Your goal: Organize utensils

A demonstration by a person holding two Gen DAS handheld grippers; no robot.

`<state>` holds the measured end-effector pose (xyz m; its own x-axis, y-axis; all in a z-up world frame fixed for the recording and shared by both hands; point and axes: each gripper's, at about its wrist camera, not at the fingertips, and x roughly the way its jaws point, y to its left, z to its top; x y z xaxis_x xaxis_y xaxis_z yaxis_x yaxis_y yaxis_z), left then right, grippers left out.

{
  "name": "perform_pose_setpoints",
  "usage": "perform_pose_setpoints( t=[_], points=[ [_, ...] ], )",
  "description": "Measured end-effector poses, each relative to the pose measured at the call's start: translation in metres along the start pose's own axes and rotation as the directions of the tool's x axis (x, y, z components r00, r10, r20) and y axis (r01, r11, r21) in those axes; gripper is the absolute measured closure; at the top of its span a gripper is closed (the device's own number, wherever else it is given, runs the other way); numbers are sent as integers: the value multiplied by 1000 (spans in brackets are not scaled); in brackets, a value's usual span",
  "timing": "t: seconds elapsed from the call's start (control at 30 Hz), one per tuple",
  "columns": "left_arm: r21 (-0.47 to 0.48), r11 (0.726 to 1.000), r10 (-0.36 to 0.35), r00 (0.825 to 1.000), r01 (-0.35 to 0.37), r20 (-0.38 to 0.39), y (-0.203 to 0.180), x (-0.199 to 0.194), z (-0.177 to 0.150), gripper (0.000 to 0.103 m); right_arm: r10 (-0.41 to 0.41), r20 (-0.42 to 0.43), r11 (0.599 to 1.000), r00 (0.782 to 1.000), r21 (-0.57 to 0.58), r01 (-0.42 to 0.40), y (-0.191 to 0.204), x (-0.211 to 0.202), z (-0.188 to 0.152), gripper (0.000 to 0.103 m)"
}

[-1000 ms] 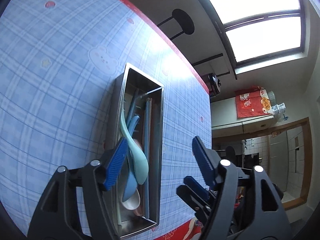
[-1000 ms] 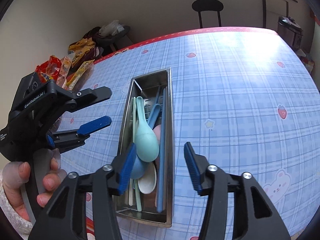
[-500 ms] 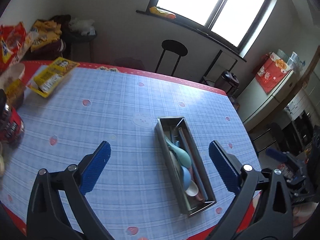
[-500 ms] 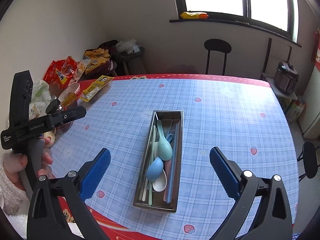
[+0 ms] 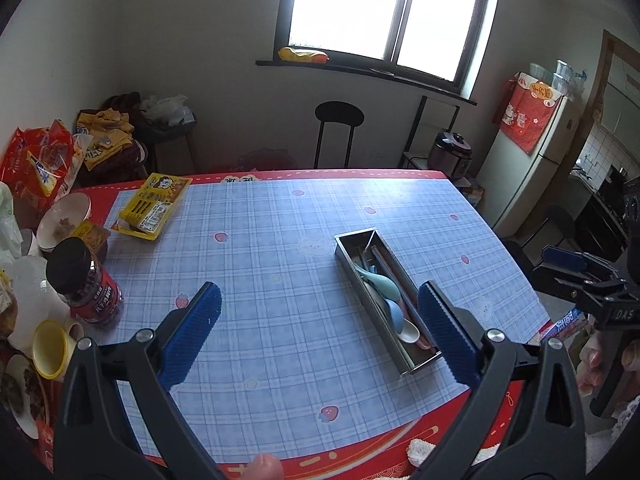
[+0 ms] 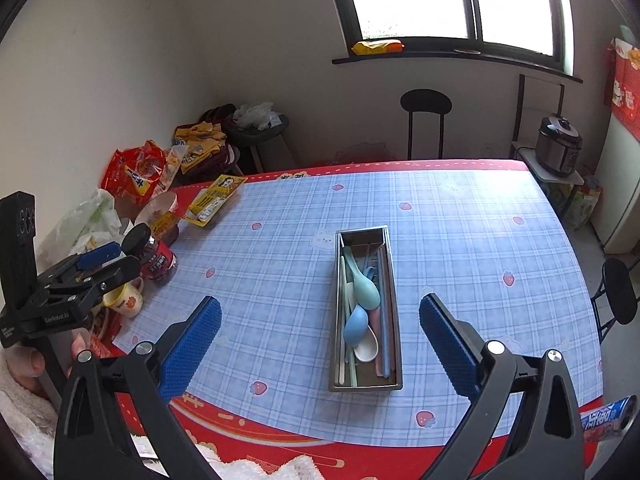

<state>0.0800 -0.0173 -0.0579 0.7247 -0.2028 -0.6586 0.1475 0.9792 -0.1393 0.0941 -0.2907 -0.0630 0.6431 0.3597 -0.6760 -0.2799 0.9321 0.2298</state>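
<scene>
Daylight floods the window behind a blue-checked bench (image 6: 280, 280), and both tools have pulled right back from it! A second ago they hung low over the steel tray (image 6: 394, 280); now the whole room is in view. Left gripper (image 5: 318, 332) and right gripper (image 6: 320, 332) both hover at the near edge, jaws spread wide, holding nothing. Spoons (image 6: 366, 286) and chopsticks (image 6: 385, 308) lie together inside the tray, mid-bench, right of centre. Nothing loose remains on the cloth near it, so the sorting looks finished and this reads as the retreat.
</scene>
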Motion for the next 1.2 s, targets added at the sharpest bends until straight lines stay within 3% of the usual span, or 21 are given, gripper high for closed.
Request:
perform_pose_setpoints(
  t=[0.2,0.63,1.2],
  points=[
    [-32,999,-18,999,19,33,3,-15,2,6,-33,29,999,999,31,32,5,-10,-6,6],
    [11,999,-40,998,40,39,-5,-9,6,6,-103,65,994,993,46,100,9,-16,-12,6],
    [1,997,-71,996,71,48,-7,-6,-3,6,-100,66,994,993,46,97,12,-18,-14,6]
  ],
)
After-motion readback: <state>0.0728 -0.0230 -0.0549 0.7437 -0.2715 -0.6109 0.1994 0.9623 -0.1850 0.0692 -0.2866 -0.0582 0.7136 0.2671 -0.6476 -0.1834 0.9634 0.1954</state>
